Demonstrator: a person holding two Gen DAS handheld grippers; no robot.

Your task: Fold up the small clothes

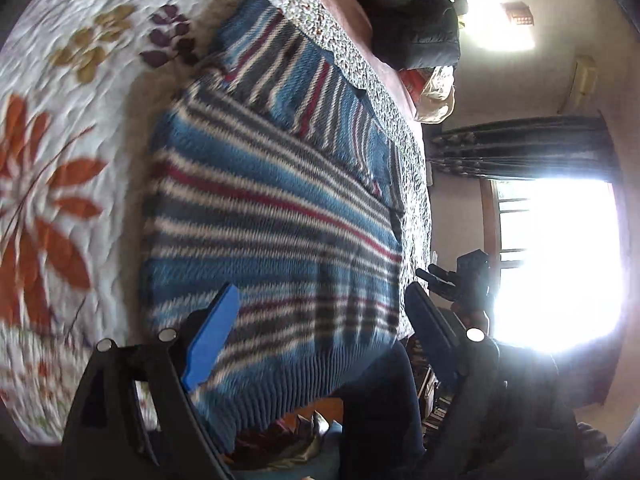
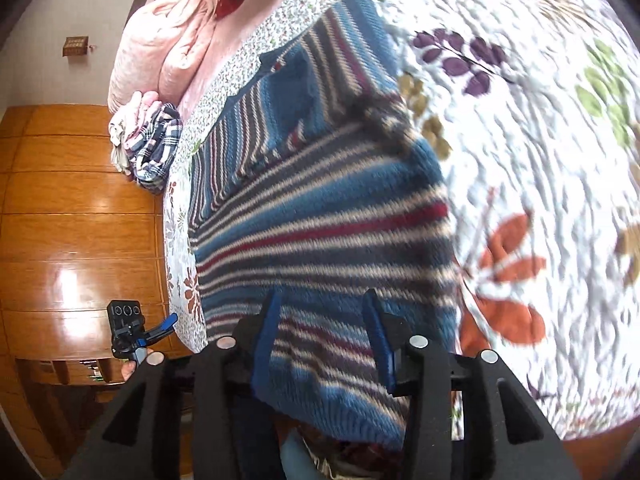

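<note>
A blue knitted sweater [image 1: 272, 208] with white, grey and red stripes lies flat on the floral quilt [image 1: 60, 128], its ribbed hem hanging at the bed's near edge. A sleeve is folded across its upper part [image 2: 288, 92]. My left gripper [image 1: 324, 320] is open wide over the hem, one blue pad [image 1: 212, 344] above the fabric, the other finger off the sweater's side. My right gripper [image 2: 322, 332] is open too, its fingers hovering over the hem of the sweater [image 2: 320, 240]. Each gripper shows small in the other's view: the right gripper [image 1: 460, 280] and the left gripper [image 2: 132, 332].
Pink bedding [image 2: 168, 36] and a pile of plaid clothes [image 2: 154, 148] sit at the bed's far end. Dark garments [image 1: 416, 20] lie by the other side. A wooden floor [image 2: 72, 220] runs beside the bed. A bright window [image 1: 560, 260] glares.
</note>
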